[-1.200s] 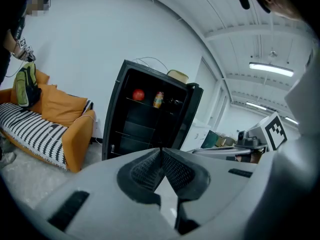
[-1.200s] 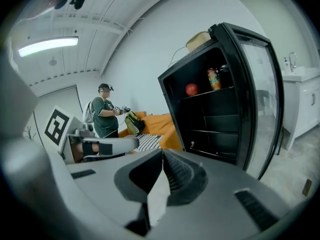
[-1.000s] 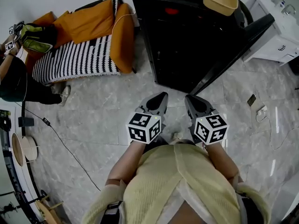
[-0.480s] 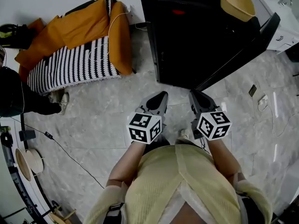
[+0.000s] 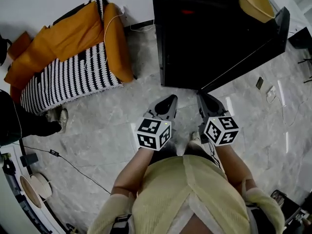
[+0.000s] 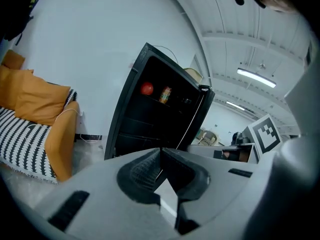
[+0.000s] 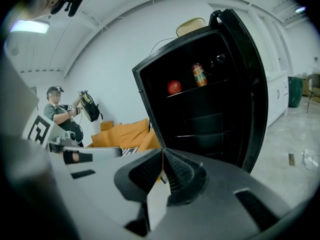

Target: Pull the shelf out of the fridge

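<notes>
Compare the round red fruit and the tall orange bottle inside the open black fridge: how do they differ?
The round red fruit is low and ball-shaped, while the tall orange bottle stands upright and reaches higher. In both gripper views the fruit sits left of the bottle. Both rest on the same upper shelf of the open black fridge.

sofa (image 5: 73, 57) left of fridge (image 5: 204, 38); bowl (image 5: 253, 1) on top.
</notes>
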